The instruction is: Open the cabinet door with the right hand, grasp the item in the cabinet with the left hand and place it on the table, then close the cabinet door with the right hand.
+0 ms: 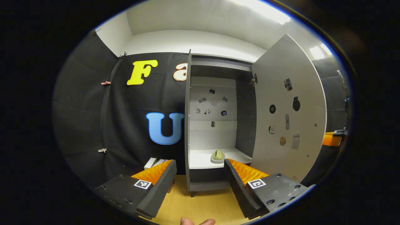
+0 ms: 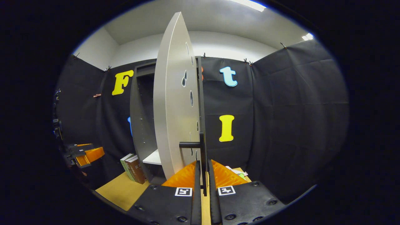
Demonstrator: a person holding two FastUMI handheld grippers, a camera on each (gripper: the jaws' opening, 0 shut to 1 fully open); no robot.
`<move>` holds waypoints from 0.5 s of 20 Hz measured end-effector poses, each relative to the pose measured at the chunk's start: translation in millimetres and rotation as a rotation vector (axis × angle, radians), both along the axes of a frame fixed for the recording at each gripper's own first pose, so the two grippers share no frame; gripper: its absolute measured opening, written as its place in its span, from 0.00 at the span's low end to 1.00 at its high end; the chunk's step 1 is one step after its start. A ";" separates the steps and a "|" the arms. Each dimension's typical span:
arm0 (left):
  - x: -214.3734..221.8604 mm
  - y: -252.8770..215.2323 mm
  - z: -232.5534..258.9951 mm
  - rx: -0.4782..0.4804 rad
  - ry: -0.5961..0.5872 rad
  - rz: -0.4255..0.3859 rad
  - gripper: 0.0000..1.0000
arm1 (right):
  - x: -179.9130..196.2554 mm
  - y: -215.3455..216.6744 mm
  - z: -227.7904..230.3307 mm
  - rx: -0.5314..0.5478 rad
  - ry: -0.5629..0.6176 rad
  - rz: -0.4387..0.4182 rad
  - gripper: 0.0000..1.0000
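The grey cabinet (image 1: 187, 125) stands open, its door (image 1: 289, 109) swung out to the right. On its white lower shelf (image 1: 200, 161) sits a pale green item (image 1: 218, 155) on a small light base. My left gripper (image 1: 199, 163) hangs open in front of the shelf, short of the item, with nothing between its fingers. In the right gripper view the door (image 2: 170, 103) is seen almost edge-on. My right gripper (image 2: 203, 175) is shut on the door's black handle (image 2: 202, 147), a finger on each side of its upright bar.
The cabinet rests on a wooden table (image 1: 193, 206). Books (image 2: 132, 167) lean beside the cabinet's left side, also seen as books (image 1: 154, 162). A few small things (image 2: 236, 171) lie on the table right of the door. A person's fingertips (image 1: 197, 222) show at the bottom edge.
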State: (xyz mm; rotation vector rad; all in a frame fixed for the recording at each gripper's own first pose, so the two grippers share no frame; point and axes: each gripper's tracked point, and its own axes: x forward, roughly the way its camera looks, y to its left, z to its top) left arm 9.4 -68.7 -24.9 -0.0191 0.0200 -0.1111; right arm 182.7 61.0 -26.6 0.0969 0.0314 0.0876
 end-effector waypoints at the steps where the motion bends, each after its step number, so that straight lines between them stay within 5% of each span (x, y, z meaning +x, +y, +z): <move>1: -1.0 -0.9 -0.9 -0.008 0.003 0.002 0.96 | 2.5 -9.0 0.1 0.010 0.002 -0.008 0.15; 10: -2.0 -1.6 -2.1 -0.016 0.013 0.004 0.96 | -5.1 -23.4 4.6 0.046 -0.007 -0.029 0.15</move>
